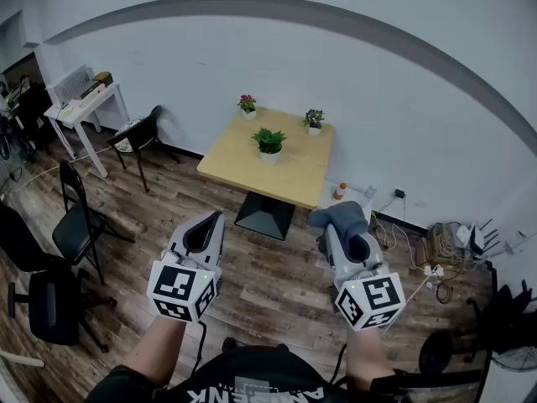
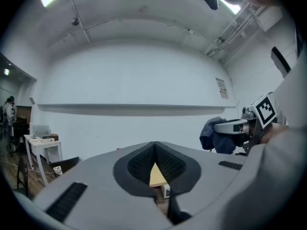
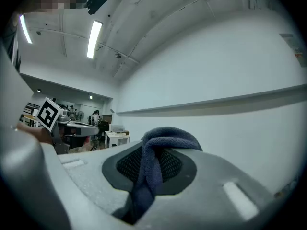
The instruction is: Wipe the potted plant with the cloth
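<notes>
In the head view a square wooden table [image 1: 294,176] stands ahead by the white wall. Three small potted plants sit on it: a green one [image 1: 269,143] in the middle, a pink-flowered one [image 1: 247,106] at the back left, a dark one [image 1: 314,122] at the back right. My right gripper [image 1: 329,222] is shut on a dark blue cloth [image 1: 342,217], which drapes over the jaws in the right gripper view [image 3: 156,164]. My left gripper [image 1: 211,220] is shut and holds nothing; its jaws meet in the left gripper view [image 2: 156,174]. Both grippers hang level over the floor, short of the table.
Black chairs [image 1: 77,225] stand at the left, another chair [image 1: 144,133] beside a white side table [image 1: 80,107]. Cables, a power strip [image 1: 432,271] and a bottle [image 1: 339,191] lie by the wall at the right. Wooden floor lies between me and the table.
</notes>
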`<state>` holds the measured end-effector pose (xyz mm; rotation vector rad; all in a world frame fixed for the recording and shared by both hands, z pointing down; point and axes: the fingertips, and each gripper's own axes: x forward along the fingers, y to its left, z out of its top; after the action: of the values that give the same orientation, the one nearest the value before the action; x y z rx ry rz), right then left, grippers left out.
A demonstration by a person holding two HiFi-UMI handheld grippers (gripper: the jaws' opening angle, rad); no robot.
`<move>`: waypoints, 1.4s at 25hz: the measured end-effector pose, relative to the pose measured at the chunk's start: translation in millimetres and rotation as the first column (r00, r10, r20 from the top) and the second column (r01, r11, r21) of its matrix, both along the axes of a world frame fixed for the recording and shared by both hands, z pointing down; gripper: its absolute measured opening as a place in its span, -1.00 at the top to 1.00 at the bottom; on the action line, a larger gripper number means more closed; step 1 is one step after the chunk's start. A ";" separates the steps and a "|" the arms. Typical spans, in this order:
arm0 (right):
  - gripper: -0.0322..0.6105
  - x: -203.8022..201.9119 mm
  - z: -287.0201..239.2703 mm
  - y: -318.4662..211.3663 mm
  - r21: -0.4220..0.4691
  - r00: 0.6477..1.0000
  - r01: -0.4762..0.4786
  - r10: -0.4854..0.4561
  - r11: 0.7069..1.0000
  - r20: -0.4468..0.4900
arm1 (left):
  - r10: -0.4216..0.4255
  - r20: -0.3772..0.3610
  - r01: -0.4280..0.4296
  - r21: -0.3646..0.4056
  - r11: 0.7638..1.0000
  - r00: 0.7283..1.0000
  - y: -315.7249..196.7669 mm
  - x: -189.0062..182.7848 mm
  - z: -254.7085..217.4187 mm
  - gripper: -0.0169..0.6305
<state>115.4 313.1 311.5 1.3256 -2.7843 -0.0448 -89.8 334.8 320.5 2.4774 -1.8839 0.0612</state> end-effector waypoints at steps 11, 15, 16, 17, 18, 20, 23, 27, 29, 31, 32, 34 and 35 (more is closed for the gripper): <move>0.74 -9.6 -4.5 2.9 0.019 1.000 0.009 -0.010 1.000 0.005 | 0.030 0.003 -0.030 -0.036 0.999 1.000 -3.2 -3.2 7.1 0.94; 0.74 -15.8 -5.8 2.6 0.012 0.999 0.031 -0.031 0.999 0.024 | 0.050 0.020 -0.049 -0.022 0.999 0.999 -6.0 -3.9 4.9 0.94; 0.74 -18.5 -5.2 0.7 0.013 0.999 0.026 -0.026 1.000 0.020 | 0.049 0.027 -0.049 -0.021 0.999 0.998 -7.3 -7.1 4.4 0.94; 0.74 -21.6 -4.5 -1.5 0.015 1.000 0.019 -0.019 1.000 0.017 | 0.049 0.032 -0.048 -0.021 0.999 0.998 -8.7 -11.3 4.6 0.94; 0.74 -25.3 -3.3 -3.7 0.017 1.000 0.013 -0.013 1.000 0.018 | 0.049 0.039 -0.048 -0.020 0.999 0.998 -10.0 -16.2 5.5 0.94; 0.74 -33.5 1.2 -7.7 0.014 1.000 0.002 -0.002 1.000 0.025 | 0.048 0.056 -0.047 -0.017 0.999 0.997 -13.2 -27.9 8.7 0.94; 0.74 -47.2 12.2 -14.1 0.009 0.999 -0.018 0.018 1.000 0.028 | 0.060 0.070 -0.059 -0.020 0.998 0.996 -22.6 -44.5 14.6 0.94; 0.74 -60.6 25.4 -27.6 -0.010 0.999 -0.033 0.033 0.999 0.013 | 0.070 0.108 -0.065 -0.046 0.997 0.992 -42.2 -55.8 29.5 0.94; 0.74 -62.3 27.4 -38.9 -0.012 0.999 -0.037 0.037 0.999 0.001 | 0.069 0.111 -0.062 -0.062 0.996 0.991 -55.5 -58.4 36.1 0.94; 0.74 -62.3 29.1 -56.6 -0.014 0.999 -0.038 0.038 0.999 0.000 | 0.063 0.108 -0.054 -0.083 0.995 0.992 -74.2 -60.6 43.6 0.94; 0.74 -62.0 30.5 -67.3 -0.016 0.999 -0.035 0.035 0.999 0.003 | 0.061 0.112 -0.051 -0.091 0.995 0.992 -85.0 -60.3 47.3 0.94; 0.74 -60.2 33.6 -89.2 -0.020 1.000 -0.026 0.026 0.999 0.008 | 0.062 0.126 -0.050 -0.097 0.994 0.990 -106.0 -55.8 53.6 0.94; 0.74 -59.0 34.9 -100.3 -0.020 1.000 -0.019 0.019 1.000 0.010 | 0.059 0.129 -0.047 -0.095 0.994 0.990 -116.2 -53.1 55.9 0.94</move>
<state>56.5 212.8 346.4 1.3518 -2.7721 -0.0097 -142.8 218.6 376.4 2.5192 -1.8160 0.3130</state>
